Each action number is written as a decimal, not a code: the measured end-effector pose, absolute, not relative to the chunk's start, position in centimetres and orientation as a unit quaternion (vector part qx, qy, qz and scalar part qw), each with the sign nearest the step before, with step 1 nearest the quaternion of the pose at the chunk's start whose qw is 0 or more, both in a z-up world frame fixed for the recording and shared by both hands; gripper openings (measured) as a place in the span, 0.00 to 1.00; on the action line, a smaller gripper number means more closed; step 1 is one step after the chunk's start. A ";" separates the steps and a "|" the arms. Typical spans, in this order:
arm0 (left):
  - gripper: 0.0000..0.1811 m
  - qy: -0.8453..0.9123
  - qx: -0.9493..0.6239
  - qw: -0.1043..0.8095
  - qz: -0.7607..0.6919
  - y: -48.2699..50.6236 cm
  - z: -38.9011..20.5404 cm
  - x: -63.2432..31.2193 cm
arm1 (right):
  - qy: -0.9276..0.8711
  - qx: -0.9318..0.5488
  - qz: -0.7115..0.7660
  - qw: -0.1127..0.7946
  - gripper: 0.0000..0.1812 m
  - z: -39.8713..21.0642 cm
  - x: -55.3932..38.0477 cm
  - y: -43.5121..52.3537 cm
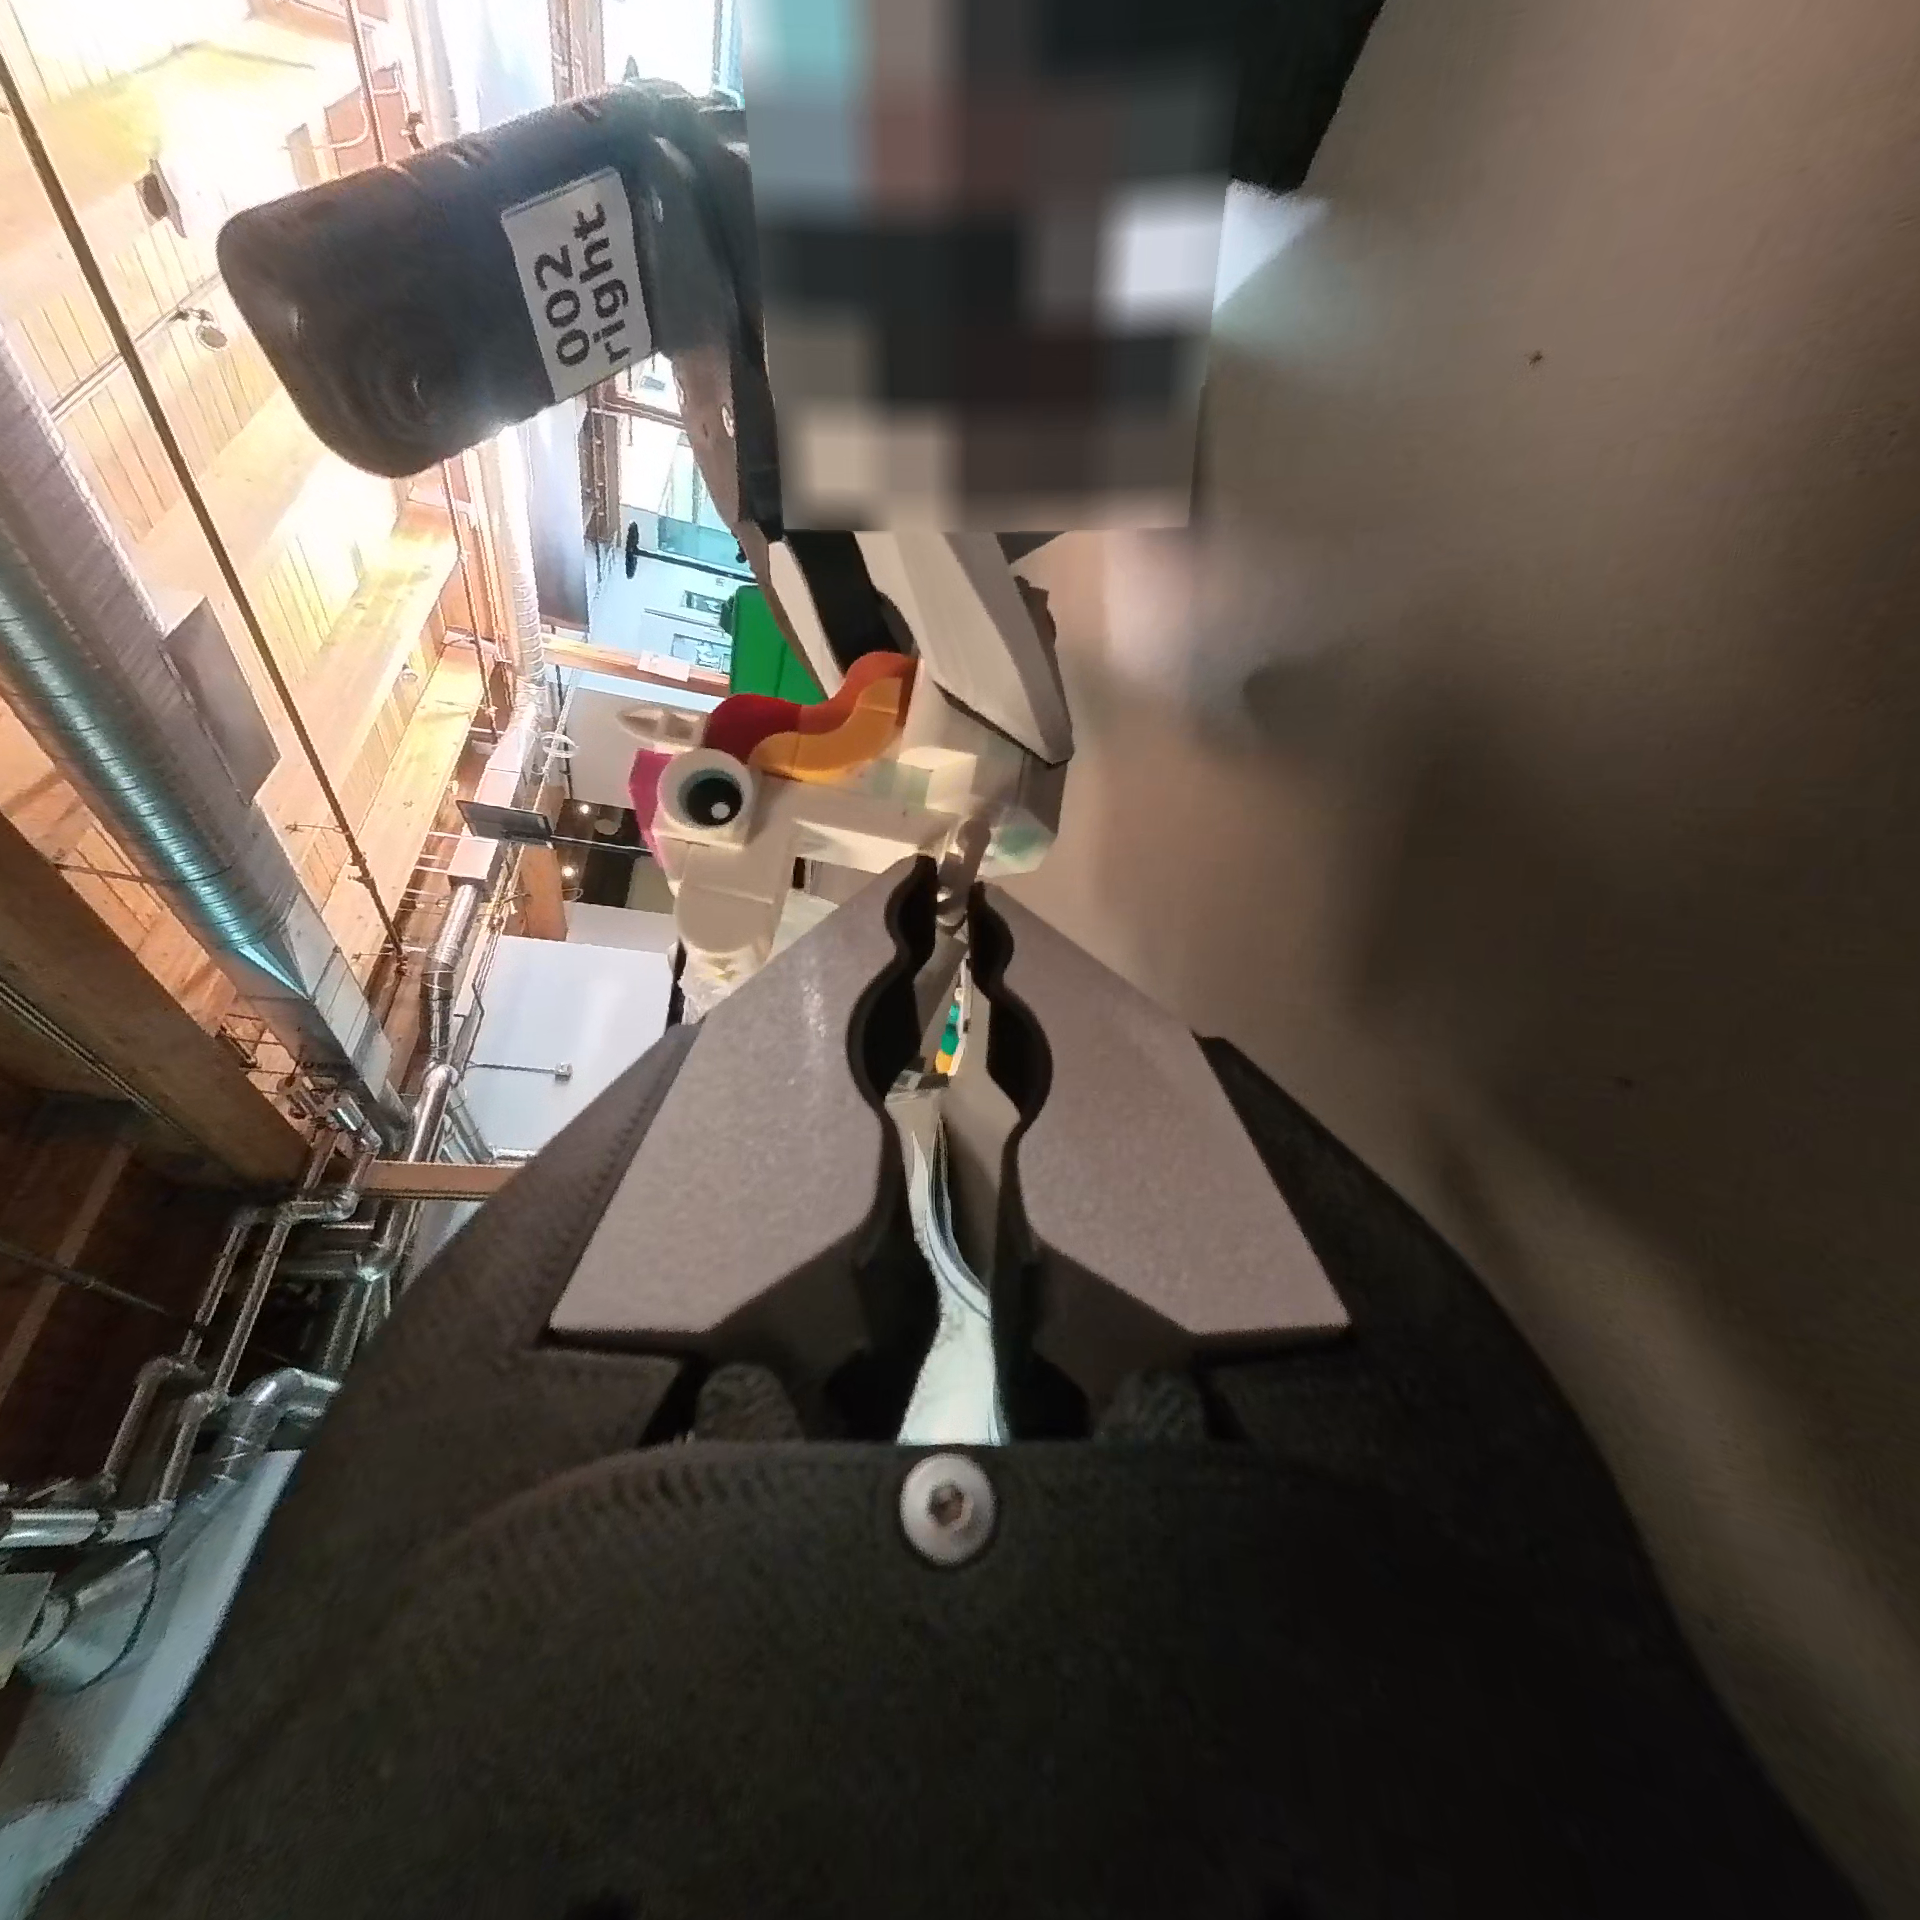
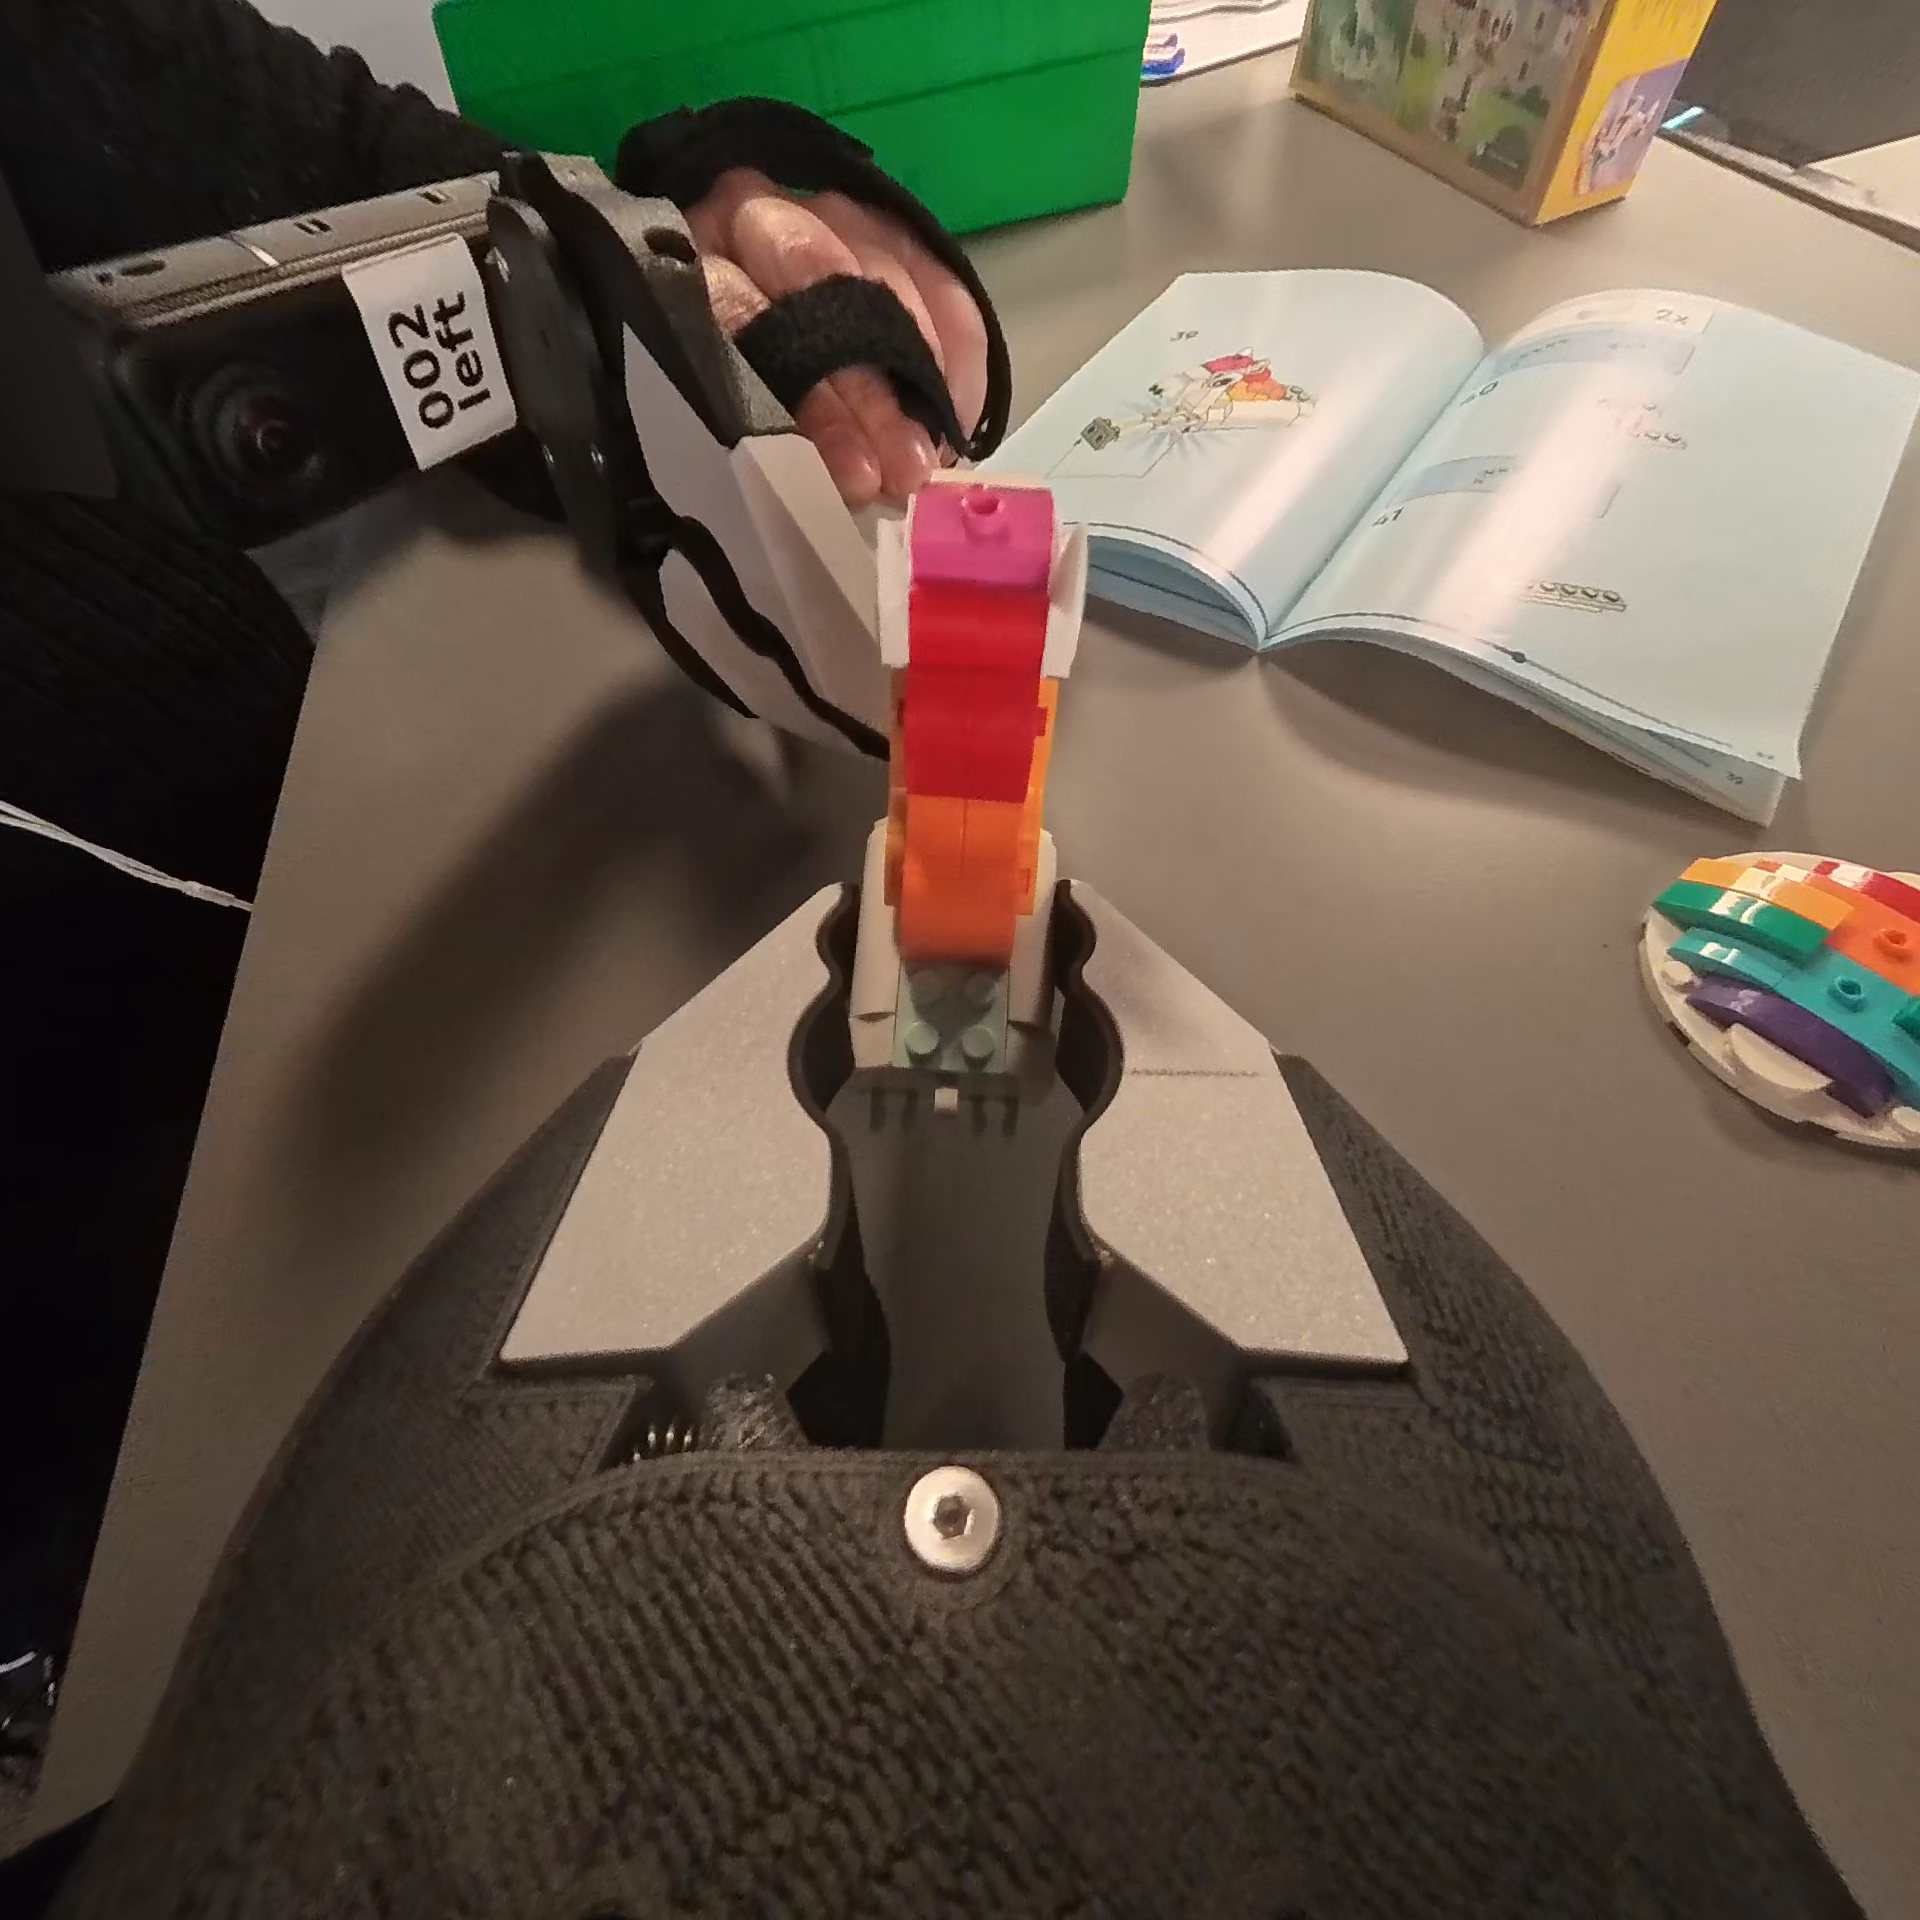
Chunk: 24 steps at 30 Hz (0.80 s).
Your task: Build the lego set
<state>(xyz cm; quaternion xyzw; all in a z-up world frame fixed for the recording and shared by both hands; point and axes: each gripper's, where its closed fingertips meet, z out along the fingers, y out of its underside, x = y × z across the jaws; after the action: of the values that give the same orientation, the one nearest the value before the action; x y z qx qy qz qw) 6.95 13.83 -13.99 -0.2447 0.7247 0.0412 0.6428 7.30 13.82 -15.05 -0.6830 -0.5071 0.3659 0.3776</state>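
A white lego unicorn point(image 2: 971, 727) with a pink, red and orange mane is held above the grey table point(image 2: 1351, 1091). My right gripper point(image 2: 961, 935) is shut on its body. In the left wrist view the unicorn point(image 1: 831, 800) shows side-on with one eye, clamped by the right gripper point(image 1: 966, 717). My left gripper point(image 1: 948, 883) is shut on a small grey lego piece point(image 1: 958, 857) and holds it against the unicorn's body beside a mint-green part. In the right wrist view the left gripper point(image 2: 821, 561) reaches in from the left, its tips hidden behind the model.
An open pale-blue instruction booklet point(image 2: 1403, 468) lies at the right back. A round white plate with a lego rainbow point(image 2: 1797, 997) lies at the right edge. A green box point(image 2: 790, 94) and the set's carton point(image 2: 1486, 94) stand at the back. Less than 4 cm separates the two grippers' tips.
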 end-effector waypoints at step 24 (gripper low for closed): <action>0.34 0.705 -0.400 0.580 -0.084 16.9 -15.5 7.6 | -0.499 -0.752 0.191 0.385 0.20 -18.3 13.9 17.5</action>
<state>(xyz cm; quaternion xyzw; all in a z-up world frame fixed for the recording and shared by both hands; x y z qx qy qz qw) 7.64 16.91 -15.46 -0.3996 0.7048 -0.0836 0.5802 13.88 17.48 -18.31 -0.7524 -0.4993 0.1910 0.3847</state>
